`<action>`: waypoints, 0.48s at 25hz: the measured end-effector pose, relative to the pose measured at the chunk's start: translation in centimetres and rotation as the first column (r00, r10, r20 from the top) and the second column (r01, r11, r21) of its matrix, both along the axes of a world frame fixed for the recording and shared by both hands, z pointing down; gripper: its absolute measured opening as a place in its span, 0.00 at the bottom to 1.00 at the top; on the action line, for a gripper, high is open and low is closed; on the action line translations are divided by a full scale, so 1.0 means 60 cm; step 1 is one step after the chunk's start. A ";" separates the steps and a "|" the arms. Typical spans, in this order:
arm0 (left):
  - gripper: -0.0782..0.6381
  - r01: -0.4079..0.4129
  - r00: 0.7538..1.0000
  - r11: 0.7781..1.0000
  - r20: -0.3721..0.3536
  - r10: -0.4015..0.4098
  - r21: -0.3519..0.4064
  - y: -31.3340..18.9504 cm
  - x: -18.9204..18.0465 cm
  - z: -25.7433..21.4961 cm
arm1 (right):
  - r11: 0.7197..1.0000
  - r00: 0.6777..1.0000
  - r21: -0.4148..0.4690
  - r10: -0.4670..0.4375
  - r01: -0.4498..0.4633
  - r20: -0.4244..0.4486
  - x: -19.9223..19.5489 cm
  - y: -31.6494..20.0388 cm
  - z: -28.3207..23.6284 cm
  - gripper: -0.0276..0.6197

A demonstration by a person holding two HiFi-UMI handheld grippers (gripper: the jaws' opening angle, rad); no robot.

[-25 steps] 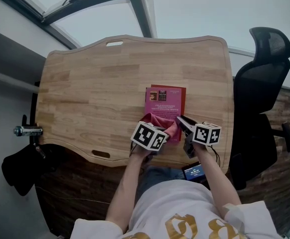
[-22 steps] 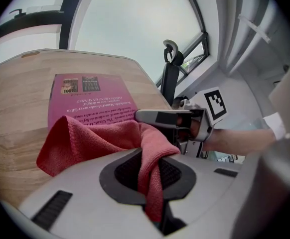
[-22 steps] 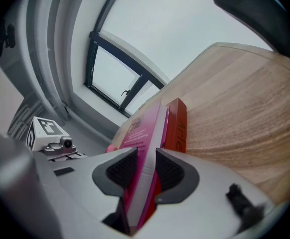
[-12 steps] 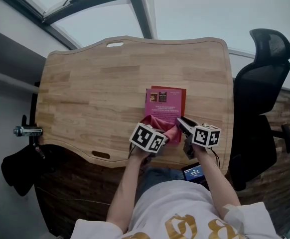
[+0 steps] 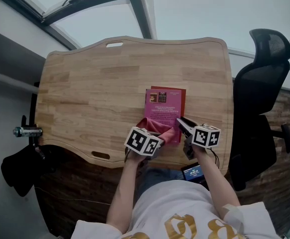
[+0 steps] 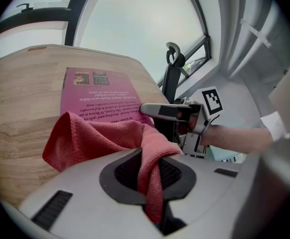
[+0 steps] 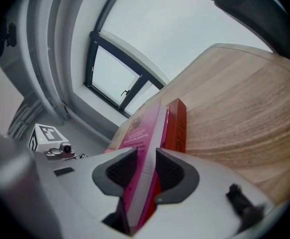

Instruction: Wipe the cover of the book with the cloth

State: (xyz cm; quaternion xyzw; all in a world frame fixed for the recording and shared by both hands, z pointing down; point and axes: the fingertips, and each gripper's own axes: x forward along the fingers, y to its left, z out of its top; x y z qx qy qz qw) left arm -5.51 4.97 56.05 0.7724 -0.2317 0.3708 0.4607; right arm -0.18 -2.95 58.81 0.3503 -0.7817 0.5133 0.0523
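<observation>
Wooden table (image 5: 85, 83) beside big windows (image 5: 95, 21), left gripper (image 6: 151, 172) clamped on cloth (image 6: 90, 138), right gripper (image 7: 145, 171) clamped on book (image 5: 166, 105)

L gripper (image 5: 151, 137) w/ cloth (image 5: 161, 128) slid a bit left, toward desk's (image 5: 85, 93) near edge.

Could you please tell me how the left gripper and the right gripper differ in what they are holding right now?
The left gripper is shut on the bunched pink cloth, while the right gripper is shut on the book. The left gripper's load is soft and drapes onto the cover; the right gripper's is stiff, clamped at its edge. Both grippers sit at the book's near end.
</observation>
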 end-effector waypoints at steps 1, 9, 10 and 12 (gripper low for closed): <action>0.17 0.002 1.000 1.000 0.002 -0.002 0.001 0.001 -0.002 0.000 | 1.000 1.000 0.000 0.000 0.000 0.002 0.000 0.000 0.000 0.23; 0.17 0.018 1.000 1.000 0.026 -0.018 0.004 0.003 -0.026 0.001 | 1.000 1.000 -0.003 0.001 -0.001 0.004 0.001 0.000 0.001 0.23; 0.17 0.016 0.999 1.000 0.030 -0.017 0.007 0.004 -0.027 0.001 | 1.000 1.000 -0.002 0.001 -0.001 0.004 0.001 0.000 0.001 0.23; 0.17 0.014 0.999 1.000 0.036 -0.014 0.012 0.004 -0.031 0.001 | 1.000 1.000 -0.001 0.002 -0.002 0.002 0.002 0.001 0.001 0.23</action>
